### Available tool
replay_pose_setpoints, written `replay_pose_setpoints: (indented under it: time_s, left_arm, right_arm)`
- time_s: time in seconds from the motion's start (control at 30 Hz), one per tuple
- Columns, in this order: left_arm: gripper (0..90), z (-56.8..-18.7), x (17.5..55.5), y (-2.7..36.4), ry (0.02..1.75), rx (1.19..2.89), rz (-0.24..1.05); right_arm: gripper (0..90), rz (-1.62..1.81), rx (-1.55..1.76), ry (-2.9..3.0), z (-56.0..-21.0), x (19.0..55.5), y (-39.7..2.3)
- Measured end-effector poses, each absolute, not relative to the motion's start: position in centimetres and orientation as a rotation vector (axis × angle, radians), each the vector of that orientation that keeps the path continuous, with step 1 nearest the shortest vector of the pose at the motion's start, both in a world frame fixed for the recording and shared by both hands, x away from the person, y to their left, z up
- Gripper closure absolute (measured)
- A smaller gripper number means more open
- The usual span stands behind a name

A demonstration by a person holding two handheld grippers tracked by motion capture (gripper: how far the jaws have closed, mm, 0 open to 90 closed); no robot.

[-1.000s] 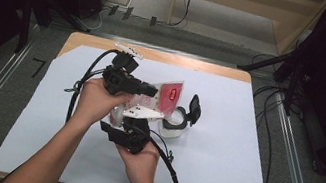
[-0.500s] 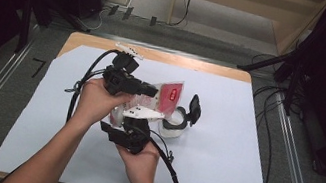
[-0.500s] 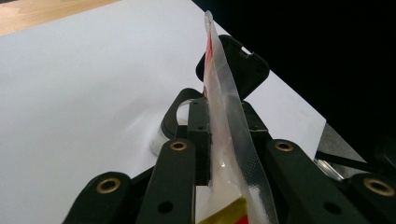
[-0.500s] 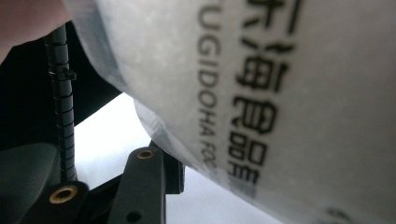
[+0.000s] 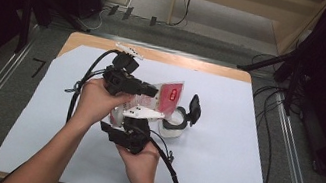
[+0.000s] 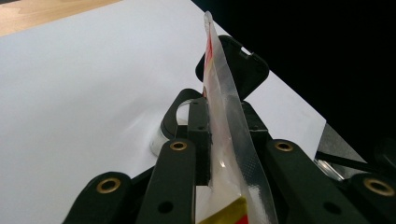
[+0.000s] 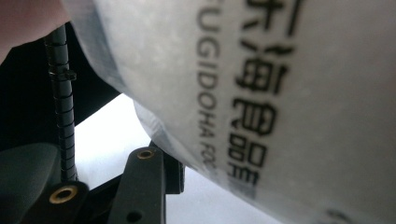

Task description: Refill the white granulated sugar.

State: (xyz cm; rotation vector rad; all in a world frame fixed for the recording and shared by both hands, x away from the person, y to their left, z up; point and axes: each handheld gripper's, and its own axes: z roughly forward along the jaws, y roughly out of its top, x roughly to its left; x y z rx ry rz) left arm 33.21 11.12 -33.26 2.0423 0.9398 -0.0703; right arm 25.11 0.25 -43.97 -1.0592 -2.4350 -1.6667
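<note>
A clear plastic pouch (image 5: 169, 95) with a red label is held up on edge over the table's middle. My left gripper (image 5: 153, 91) is shut on it from the left; in the left gripper view the pouch (image 6: 227, 121) stands pinched between both black jaws of the left gripper (image 6: 223, 117). My right gripper (image 5: 131, 119) comes from below and grips the pouch's fuller lower part. In the right gripper view the printed pouch (image 7: 289, 93) presses against one finger (image 7: 142, 186), and the other jaw is hidden behind it. A clear round container (image 5: 174, 126) stands under the pouch, its black lid (image 5: 194, 108) flipped open.
A white sheet (image 5: 232, 149) covers the wooden table (image 5: 191, 62). Black cables (image 5: 82, 82) trail from both grippers toward the left and the front edge. The container (image 6: 173, 122) and its lid (image 6: 238, 63) sit just beyond the left gripper's jaws.
</note>
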Motion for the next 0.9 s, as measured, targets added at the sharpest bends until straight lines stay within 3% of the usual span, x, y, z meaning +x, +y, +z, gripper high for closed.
replay_pose_setpoints:
  time_s: [0.9]
  left_arm:
    - [79.8, -33.13, 33.05, 10.99, 0.93, 2.04, -0.068]
  right_arm:
    - [62.8, -1.677, -1.061, -2.428, -43.88, 24.97, 0.21]
